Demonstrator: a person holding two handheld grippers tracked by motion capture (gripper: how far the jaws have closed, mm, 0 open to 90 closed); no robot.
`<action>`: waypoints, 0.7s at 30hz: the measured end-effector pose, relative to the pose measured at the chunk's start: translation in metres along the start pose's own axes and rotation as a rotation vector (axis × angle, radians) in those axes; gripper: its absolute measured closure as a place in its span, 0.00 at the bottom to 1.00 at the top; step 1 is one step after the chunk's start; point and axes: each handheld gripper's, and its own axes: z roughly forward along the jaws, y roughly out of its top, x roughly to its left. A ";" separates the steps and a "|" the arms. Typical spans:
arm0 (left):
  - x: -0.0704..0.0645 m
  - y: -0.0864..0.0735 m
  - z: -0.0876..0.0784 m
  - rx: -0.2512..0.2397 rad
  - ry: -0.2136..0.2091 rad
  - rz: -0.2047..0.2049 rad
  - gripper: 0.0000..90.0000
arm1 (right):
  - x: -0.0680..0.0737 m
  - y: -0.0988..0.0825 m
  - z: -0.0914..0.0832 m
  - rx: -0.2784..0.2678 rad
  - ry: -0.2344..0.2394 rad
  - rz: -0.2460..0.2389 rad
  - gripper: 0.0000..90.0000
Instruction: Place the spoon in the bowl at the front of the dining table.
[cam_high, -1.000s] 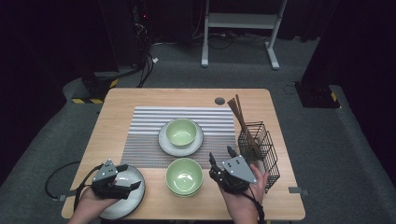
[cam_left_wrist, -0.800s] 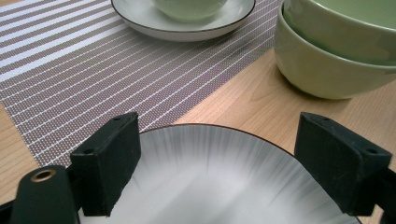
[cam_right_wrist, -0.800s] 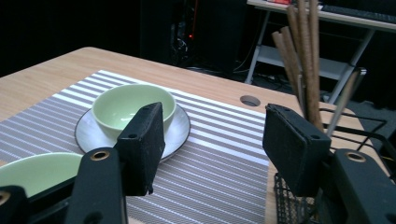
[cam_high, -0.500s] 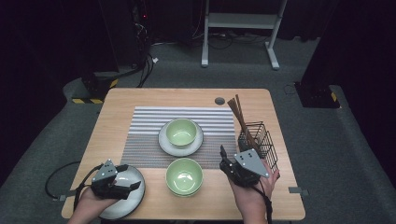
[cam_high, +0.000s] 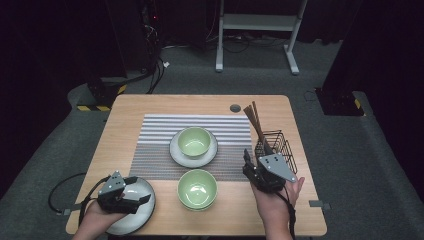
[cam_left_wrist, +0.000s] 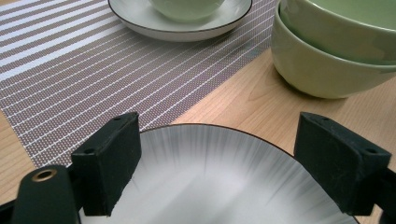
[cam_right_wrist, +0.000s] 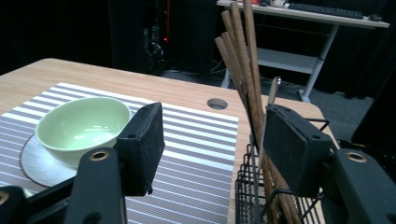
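A white plate with a dark rim lies at the table's front left; my left gripper hovers over it, open, its jaws straddling the plate's far edge without touching. Two nested green bowls sit to the right of that plate, and they fill the upper right of the left gripper view. Another green bowl rests on a white plate on the striped placemat. My right gripper is open beside a black wire basket holding brown chopsticks. The chopsticks stand beyond the gripper, framed by its jaws.
A round cable hole is in the tabletop behind the placemat. The basket stands close to the table's right edge. Beyond the table are a grey floor, a white desk frame and dark equipment.
My right gripper has moved right and forward from beside the nested bowls to the wire basket. The left gripper has stayed over the plate.
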 end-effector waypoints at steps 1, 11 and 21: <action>0.000 0.000 0.000 0.000 0.000 0.001 0.17 | -0.001 0.000 0.001 0.002 -0.005 0.007 0.42; 0.000 0.000 -0.001 -0.001 -0.011 0.000 0.17 | -0.008 0.003 0.012 0.012 -0.038 0.021 0.42; 0.000 0.000 0.000 0.000 -0.014 0.001 0.17 | -0.013 0.006 0.020 0.035 -0.053 0.058 0.45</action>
